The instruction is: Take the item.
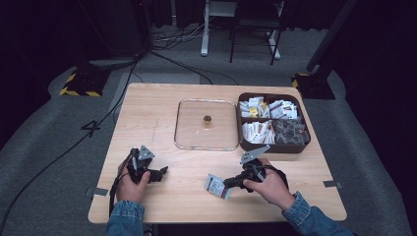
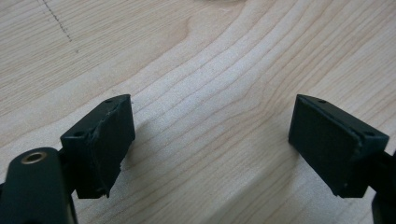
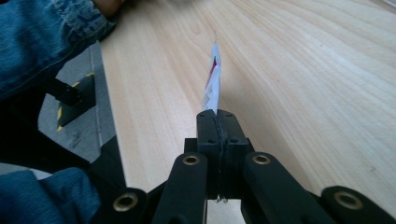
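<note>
Thin white sachet [image 1: 217, 187] – red-green print, pinched edge-on by right tongs [image 3: 217, 122], left tongs [image 2: 212, 140] spread

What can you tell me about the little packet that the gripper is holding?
The packet is a small, flat sachet, mostly white with some red and dark print, and looks like thin paper or foil. The right gripper is shut on one end of it, so it sticks out past the jaws. In the right gripper view it stands edge-on, thin as a card. It sits low over the near part of the wooden table, in front of the person; whether its far edge touches the wood is hard to tell.
</note>
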A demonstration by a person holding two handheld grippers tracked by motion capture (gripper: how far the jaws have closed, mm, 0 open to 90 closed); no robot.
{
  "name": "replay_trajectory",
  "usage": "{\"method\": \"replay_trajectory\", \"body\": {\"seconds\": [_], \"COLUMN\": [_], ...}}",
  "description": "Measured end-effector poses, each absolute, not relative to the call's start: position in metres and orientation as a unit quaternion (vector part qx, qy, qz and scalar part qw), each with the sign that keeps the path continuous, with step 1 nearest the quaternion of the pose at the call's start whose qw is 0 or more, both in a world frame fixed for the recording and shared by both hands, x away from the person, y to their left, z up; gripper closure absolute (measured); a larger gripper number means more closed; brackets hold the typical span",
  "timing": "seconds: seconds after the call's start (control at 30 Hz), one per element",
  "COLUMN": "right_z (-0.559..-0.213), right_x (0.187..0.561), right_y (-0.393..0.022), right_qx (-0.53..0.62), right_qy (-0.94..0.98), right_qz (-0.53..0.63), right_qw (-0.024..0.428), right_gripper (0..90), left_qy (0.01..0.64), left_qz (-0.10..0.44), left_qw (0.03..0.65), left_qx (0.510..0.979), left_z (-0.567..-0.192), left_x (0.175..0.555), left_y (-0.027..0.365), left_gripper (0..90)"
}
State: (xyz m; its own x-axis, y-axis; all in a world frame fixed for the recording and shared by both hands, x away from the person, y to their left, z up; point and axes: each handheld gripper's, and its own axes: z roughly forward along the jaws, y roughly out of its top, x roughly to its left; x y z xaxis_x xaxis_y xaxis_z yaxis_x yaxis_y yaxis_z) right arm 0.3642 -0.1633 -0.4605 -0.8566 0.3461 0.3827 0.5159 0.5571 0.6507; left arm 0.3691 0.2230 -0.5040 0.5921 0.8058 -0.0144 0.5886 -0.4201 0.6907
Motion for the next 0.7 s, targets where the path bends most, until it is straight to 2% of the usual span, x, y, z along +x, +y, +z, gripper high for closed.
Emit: {"method": "replay_trajectory", "body": {"seconds": [0.1, 0.2, 0.37, 0.7], "right_z": [-0.462, -0.465, -0.464, -0.444], "right_x": [0.366, 0.368, 0.371, 0.373], "right_y": [-0.164, -0.165, -0.166, -0.182], "right_qx": [-0.248, -0.249, -0.240, -0.238], "right_qy": [-0.876, -0.876, -0.871, -0.861], "right_qz": [-0.402, -0.408, -0.429, -0.449], "right_qw": [0.095, 0.064, 0.025, -0.018], "right_gripper": [85.1, 68.9, 50.7, 45.7], "left_qy": [0.421, 0.421, 0.421, 0.425], "left_qz": [0.162, 0.162, 0.162, 0.162], "left_qw": [0.335, 0.335, 0.335, 0.334], "left_qx": [0.827, 0.827, 0.827, 0.826], "left_z": [-0.504, -0.504, -0.504, -0.504], "left_x": [0.369, 0.369, 0.369, 0.366], "left_y": [0.223, 0.223, 0.223, 0.223], "left_gripper": [14.9, 14.9, 14.9, 15.1]}}
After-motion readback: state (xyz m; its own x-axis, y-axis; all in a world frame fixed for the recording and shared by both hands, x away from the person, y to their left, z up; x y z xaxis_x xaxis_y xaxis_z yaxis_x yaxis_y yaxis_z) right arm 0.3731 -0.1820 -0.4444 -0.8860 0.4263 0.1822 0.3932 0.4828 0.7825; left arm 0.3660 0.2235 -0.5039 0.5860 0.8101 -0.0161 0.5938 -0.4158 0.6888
